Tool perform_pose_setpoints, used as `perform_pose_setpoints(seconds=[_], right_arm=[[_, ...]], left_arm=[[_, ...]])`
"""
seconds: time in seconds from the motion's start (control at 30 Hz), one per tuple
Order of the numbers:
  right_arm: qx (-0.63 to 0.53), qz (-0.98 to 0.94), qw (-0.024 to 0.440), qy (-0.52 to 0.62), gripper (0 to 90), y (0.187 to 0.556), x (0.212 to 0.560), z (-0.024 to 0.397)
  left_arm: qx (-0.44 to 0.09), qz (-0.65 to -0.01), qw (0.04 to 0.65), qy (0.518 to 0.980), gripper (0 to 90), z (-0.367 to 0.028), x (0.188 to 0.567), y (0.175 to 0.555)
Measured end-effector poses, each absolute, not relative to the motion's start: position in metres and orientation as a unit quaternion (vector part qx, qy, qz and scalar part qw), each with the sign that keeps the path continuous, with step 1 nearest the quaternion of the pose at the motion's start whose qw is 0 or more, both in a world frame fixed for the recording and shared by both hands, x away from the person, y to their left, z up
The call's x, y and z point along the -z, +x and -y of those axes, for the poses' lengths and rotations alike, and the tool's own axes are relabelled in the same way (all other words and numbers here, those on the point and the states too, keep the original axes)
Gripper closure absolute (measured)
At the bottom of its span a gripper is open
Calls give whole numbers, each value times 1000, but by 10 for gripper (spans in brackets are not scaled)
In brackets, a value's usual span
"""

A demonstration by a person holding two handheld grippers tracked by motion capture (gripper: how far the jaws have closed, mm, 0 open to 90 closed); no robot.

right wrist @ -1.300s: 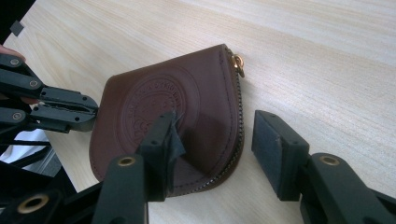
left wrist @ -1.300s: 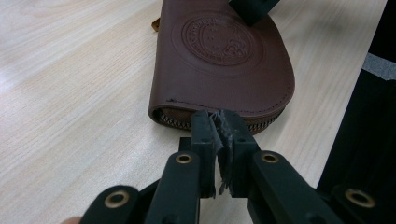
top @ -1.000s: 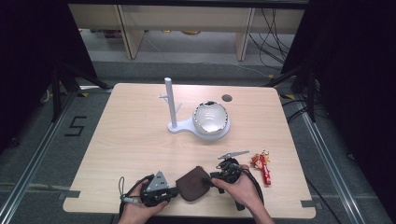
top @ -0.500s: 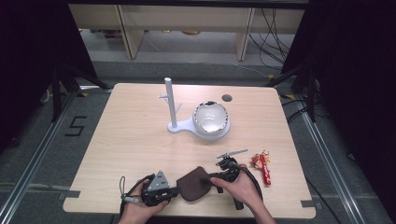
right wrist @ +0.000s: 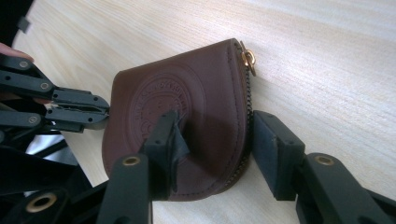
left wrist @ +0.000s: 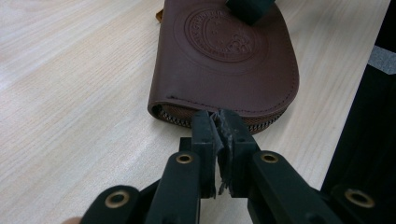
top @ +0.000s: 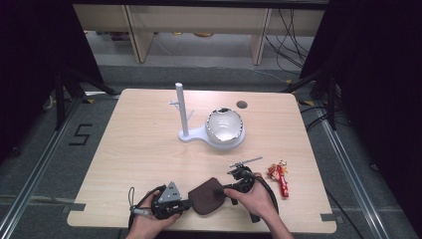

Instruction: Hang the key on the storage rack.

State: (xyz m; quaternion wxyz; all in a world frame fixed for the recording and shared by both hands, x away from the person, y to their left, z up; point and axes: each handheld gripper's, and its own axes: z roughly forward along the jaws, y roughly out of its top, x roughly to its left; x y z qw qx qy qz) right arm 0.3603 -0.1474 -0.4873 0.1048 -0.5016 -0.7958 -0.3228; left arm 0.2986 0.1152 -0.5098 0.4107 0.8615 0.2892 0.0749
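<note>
Your left gripper (top: 185, 204) sits near the front edge of the table (top: 149, 144), its jaws pinched together on the zipper edge of the brown leather pouch (top: 206, 196); in the left gripper view the two pads (left wrist: 205, 128) meet right at the zipper teeth of that pouch (left wrist: 224, 60). The pouch lies flat between your two hands, its long axis running roughly from one gripper to the other; from the high view I cannot tell which end is the straight one. In the right gripper view the straight zippered side of the pouch (right wrist: 187, 116) runs up the picture's right to a brass pull ring (right wrist: 248, 58) at the far corner. Your right gripper (top: 230, 188) straddles that side: one jaw rests on the stamped top face, the other stands just outside the zipper edge, apart from it. Those jaws have just been closing with the pouch between them, yet they do not clamp it. The table is pale wood grain with a small dark hole near its far edge. A white stand (top: 185, 117) with a shiny bowl (top: 225, 125) sits mid-table, and a red trinket (top: 279, 177) lies to your right. Around the table the floor is grey, with shelving beyond. The pouch is dark brown, stitched along its rim, with a round embossed seal.
</note>
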Motion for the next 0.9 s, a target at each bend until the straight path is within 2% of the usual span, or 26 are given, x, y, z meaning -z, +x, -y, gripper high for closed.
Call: perform_pose_setpoints(seconds=[0.03, 0.07, 0.1, 0.2, 0.33, 0.83, 0.9], right_arm=[[323, 796, 105, -502, 549, 360, 487, 147], [321, 810, 79, -484, 550, 359, 485, 147], [321, 810, 79, -484, 550, 359, 485, 147], [317, 820, 36, -475, 558, 353, 474, 142], [324, 823, 9, -466, 581, 350, 468, 143], [326, 827, -32, -456, 678, 337, 446, 146], [331, 822, -20, -464, 695, 336, 443, 145]], left_arm=[[-75, -289, 411, 861, 845, -115, 510, 299], [-78, -282, 403, 867, 845, -116, 509, 299], [-78, -282, 403, 867, 845, -116, 509, 299], [-79, -284, 403, 867, 845, -114, 509, 299], [-78, -288, 406, 864, 843, -109, 509, 300], [-79, -278, 401, 870, 829, -105, 509, 303], [-69, -295, 419, 856, 823, -102, 511, 302]])
